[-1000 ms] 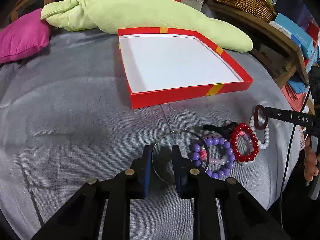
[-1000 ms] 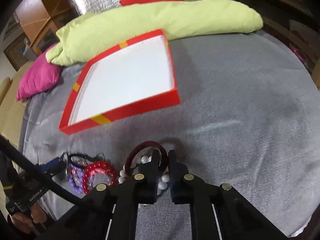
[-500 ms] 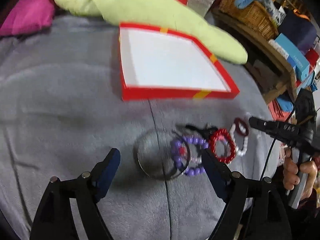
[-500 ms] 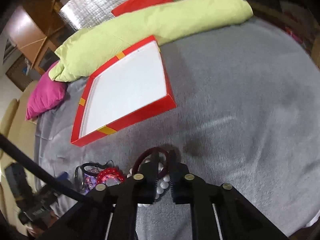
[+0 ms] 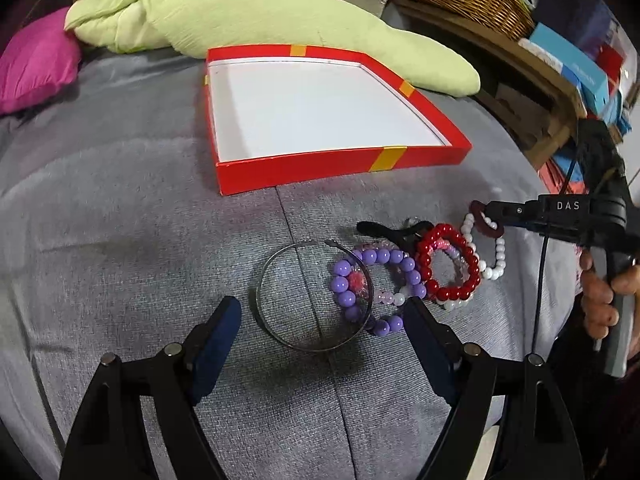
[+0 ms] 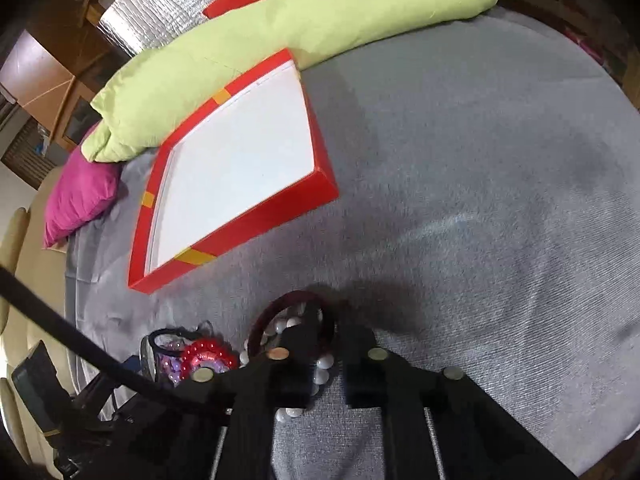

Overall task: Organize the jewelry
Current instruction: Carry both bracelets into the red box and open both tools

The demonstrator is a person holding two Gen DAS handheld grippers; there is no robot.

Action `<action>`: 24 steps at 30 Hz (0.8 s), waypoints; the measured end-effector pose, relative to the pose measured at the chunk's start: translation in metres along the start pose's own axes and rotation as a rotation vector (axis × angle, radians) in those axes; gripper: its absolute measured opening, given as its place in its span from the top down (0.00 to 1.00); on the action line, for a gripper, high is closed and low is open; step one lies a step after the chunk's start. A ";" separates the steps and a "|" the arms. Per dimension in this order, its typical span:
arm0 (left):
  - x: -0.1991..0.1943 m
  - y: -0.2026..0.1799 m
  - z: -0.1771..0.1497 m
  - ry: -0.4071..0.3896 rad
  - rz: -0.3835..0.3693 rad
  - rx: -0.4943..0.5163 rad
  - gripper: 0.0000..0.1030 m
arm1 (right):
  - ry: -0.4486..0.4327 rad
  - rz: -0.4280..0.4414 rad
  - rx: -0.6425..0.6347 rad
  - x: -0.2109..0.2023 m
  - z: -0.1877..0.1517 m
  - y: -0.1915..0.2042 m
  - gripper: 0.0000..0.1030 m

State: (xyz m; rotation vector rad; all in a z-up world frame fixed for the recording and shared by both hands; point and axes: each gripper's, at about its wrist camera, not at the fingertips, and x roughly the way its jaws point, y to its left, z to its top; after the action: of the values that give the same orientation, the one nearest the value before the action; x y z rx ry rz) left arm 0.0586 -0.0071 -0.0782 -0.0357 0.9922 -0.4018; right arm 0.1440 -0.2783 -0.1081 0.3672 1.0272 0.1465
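My left tongs (image 5: 320, 336), spread wide and closing, straddle the flat silver bangle (image 5: 312, 296) at lower center; my right tongs (image 6: 330, 344) pinch the dark red ring (image 6: 280, 308).

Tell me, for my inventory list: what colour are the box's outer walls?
Red, with yellow tape strips; the box shows best in the left wrist view.

The left wrist view looks steeply down along its own fingers (image 5: 224, 332) at the grey cover (image 5: 120, 240), close above the bracelets (image 5: 400, 276), with the red box (image 5: 340, 160) farther ahead. The right wrist view looks down from the bracelets' other side, just as near. Both share the box (image 6: 240, 236), bracelets (image 6: 208, 356) and green pillow (image 6: 280, 32).
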 end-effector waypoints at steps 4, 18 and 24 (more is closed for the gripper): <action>0.004 -0.002 0.001 -0.002 0.028 0.030 0.40 | -0.069 0.011 -0.019 -0.011 -0.001 0.004 0.93; -0.029 0.009 0.018 -0.185 0.059 -0.007 0.40 | -0.285 0.117 -0.058 -0.057 0.006 0.020 0.93; -0.027 0.006 0.061 -0.284 0.127 -0.008 0.40 | -0.341 0.094 -0.099 -0.040 0.036 0.041 0.93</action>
State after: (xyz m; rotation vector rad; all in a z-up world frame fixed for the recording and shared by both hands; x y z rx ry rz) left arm 0.0977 -0.0015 -0.0235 -0.0361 0.7116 -0.2675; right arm 0.1565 -0.2599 -0.0440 0.3372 0.6642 0.2110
